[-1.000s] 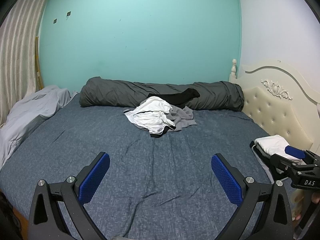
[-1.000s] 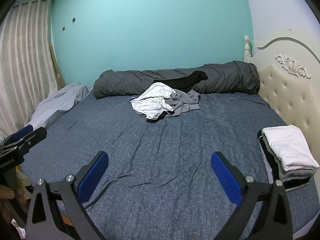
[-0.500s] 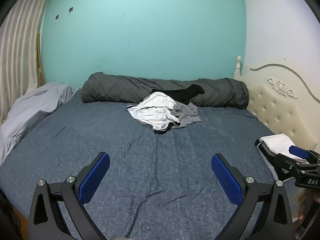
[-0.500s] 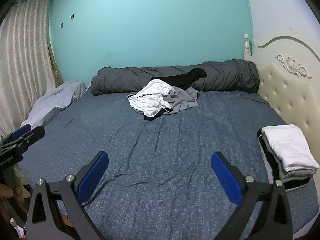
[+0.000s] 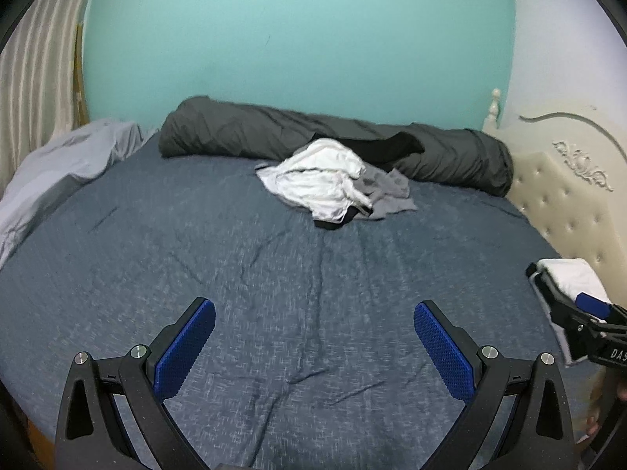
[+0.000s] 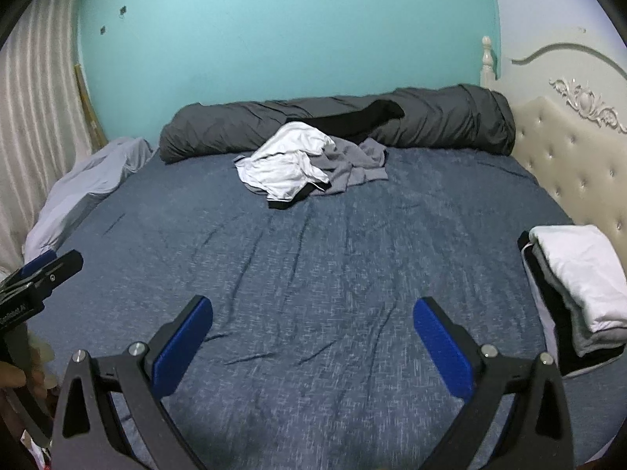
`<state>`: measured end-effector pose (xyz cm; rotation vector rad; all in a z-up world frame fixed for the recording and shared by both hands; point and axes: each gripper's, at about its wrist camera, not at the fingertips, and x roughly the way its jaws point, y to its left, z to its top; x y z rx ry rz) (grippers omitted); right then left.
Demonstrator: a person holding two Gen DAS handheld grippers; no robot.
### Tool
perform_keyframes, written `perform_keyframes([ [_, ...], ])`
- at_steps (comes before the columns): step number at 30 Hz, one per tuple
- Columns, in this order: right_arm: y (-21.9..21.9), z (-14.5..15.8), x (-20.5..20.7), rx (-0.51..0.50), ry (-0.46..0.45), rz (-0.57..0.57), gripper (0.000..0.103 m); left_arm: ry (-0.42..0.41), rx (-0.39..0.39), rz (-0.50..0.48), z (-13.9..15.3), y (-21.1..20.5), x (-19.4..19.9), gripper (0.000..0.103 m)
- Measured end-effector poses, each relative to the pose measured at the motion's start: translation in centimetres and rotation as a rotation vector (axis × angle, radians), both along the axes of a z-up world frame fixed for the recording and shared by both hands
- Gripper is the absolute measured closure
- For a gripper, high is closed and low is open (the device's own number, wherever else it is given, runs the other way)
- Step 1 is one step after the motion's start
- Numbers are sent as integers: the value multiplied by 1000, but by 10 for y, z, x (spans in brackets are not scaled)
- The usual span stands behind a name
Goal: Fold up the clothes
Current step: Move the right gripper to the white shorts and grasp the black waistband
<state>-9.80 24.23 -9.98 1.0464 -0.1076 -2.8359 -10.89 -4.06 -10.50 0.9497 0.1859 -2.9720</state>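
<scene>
Both the left hand-held gripper (image 5: 313,337) and right hand-held gripper (image 6: 313,333) hang spread wide and empty over the blue bed sheet (image 6: 313,258). The crumpled white, grey and black clothes heap (image 6: 292,166) lies against the rolled dark-grey duvet (image 6: 235,125); a neat folded stack (image 6: 580,278) sits well apart from it. To go on, pinch one single layer, not the bundle.

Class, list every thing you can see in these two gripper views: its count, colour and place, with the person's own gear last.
Bed sheet: one, blue, covering the mattress.
Unfolded clothes pile: one heap, white, grey and black, far middle of bed.
Rolled duvet: one, dark grey, along the far wall.
Folded stack: one, white over grey and black, right edge by headboard.
Headboard: one, cream, right.
Bedding: one, light grey, left.
Curtain: one, pale, left.
Wall: turquoise.
Left gripper: open, empty.
Right gripper: open, empty.
</scene>
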Motion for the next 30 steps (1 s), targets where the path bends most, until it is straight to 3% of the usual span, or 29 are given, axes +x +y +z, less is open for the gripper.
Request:
perform_keyframes([
  [7,11,-56,-61,-64,-88,-24,0,-57,30,40,-65,-16,-59,0],
  [15,-5,-105,-133,-31,-133,15,0,-87,33,105,-131,-35,-109,0],
  [26,-42,-160,-237,2,-174,83,1,-144,86,123,-193,-63,-145,0],
  [30,-49,-177,-267,-22,-190,88,3,-157,108,136,-202,-73,-152,0],
])
